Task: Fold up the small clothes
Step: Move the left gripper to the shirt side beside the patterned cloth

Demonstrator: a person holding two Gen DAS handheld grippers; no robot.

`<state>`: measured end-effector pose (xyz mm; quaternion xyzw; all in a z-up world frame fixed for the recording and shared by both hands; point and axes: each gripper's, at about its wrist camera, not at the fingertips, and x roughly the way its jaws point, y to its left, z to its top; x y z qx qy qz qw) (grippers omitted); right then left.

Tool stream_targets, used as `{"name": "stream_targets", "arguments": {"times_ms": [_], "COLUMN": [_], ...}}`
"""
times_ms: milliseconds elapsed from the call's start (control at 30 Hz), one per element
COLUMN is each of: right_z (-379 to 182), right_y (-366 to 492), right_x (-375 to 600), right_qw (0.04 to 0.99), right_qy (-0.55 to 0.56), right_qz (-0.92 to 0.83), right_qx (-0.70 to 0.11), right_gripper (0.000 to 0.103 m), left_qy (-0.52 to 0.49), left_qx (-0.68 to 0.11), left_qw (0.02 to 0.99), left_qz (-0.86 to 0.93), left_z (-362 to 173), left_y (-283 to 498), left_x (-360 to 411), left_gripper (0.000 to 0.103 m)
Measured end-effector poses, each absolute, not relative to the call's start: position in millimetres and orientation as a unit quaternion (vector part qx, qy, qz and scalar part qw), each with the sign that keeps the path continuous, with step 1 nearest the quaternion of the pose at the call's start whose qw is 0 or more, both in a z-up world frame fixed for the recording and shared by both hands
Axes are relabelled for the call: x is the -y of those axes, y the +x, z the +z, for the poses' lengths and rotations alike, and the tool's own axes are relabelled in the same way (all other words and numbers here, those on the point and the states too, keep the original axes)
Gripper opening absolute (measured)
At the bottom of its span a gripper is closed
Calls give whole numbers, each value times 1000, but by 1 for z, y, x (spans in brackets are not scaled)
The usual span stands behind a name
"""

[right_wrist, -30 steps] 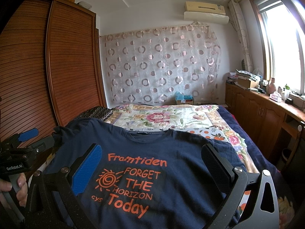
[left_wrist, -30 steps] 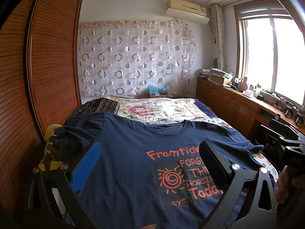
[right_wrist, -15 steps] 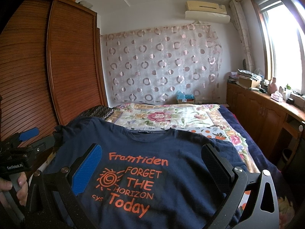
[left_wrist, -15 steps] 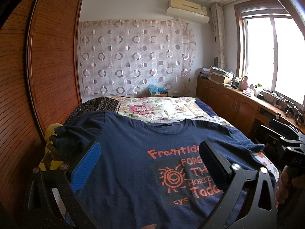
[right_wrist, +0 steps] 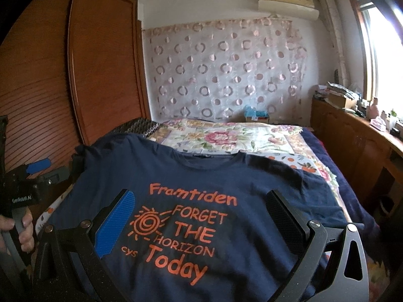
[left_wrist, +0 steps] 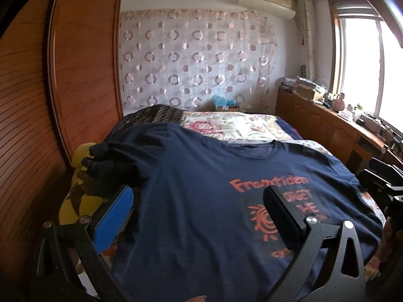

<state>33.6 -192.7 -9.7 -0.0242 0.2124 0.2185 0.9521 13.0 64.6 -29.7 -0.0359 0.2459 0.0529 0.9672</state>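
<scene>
— Navy cotton fills the left wrist view: a T-shirt (left_wrist: 201,201) lies front-up across the near end of the bed (left_wrist: 239,128), with orange print reading "Framtiden". How do the fingers stand?

— The left gripper (left_wrist: 196,216) hangs over the shirt with its fingers spread wide, a blue pad (left_wrist: 113,221) on one and a black pad (left_wrist: 282,214) on the other, nothing between them. One sleeve (left_wrist: 118,166) is bunched at the bed's left edge, against a yellow cushion (left_wrist: 78,196). The other gripper's black frame shows at the right edge of the view.

— And behind the shirt?

— A floral quilt (left_wrist: 234,125) runs to the far end of the bed, a dark patterned pillow (left_wrist: 153,115) at its far left corner. A wooden wardrobe (left_wrist: 83,63) stands along the left.

— Now the right wrist view.

— Same T-shirt (right_wrist: 201,176), collar towards the far end, the whole print legible – "Framtiden FORGET THE HORIZON Today" beside an orange sun. The right gripper (right_wrist: 201,219) hovers above that print, fingers wide apart and gripping nothing. At the left edge a hand (right_wrist: 17,229) grips the left gripper's handle (right_wrist: 22,193) near the bed's left edge. Floral quilt (right_wrist: 226,136) again beyond the collar; a circle-patterned curtain (right_wrist: 226,70) covers the far wall.
</scene>
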Motion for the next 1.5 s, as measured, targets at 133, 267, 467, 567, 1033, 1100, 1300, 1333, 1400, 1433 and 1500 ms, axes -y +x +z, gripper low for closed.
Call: {"name": "stream_targets", "arguments": {"times_ms": [133,267,467,567,1033,1100,1300,1333,1400,1433,1500], "right_z": [-13,-17,-17,-15,-27,-29,-26,-25,-24,-23,-24], "right_y": [45,55,72,78,89,90,88,87,86,84,85], "right_x": [184,174,165,164,161,155,157,158,155,156,152], "right_qw": [945,938,925,921,910,910,910,910,911,912,913], "right_qy": [-37,-48,-60,-65,-67,-72,-78,-79,-80,-81,-82], "right_qz": [234,250,273,281,305,306,303,302,301,301,298], "right_qx": [-224,-236,-257,-261,-272,-273,-273,-272,-269,-267,-266], "right_gripper": [103,103,103,103,103,103,103,103,103,103,103], "left_qy": [-33,-37,-30,-22,-61,-82,-82,-81,-78,-76,-82], "left_qx": [-264,-278,-299,-311,-334,-331,-351,-357,-364,-367,-375], "left_qw": [961,956,948,943,937,938,930,928,925,923,920], "left_qz": [76,87,102,114,76,55,68,72,81,84,83], "left_z": [-46,-57,-63,-62,-47,-45,-48,-50,-54,-56,-61], "left_y": [23,30,40,49,94,100,125,130,137,140,144], "left_x": [-86,-104,-133,-154,-222,-227,-236,-238,-242,-244,-251], "left_gripper": [103,103,103,103,93,87,64,60,55,52,47]}}
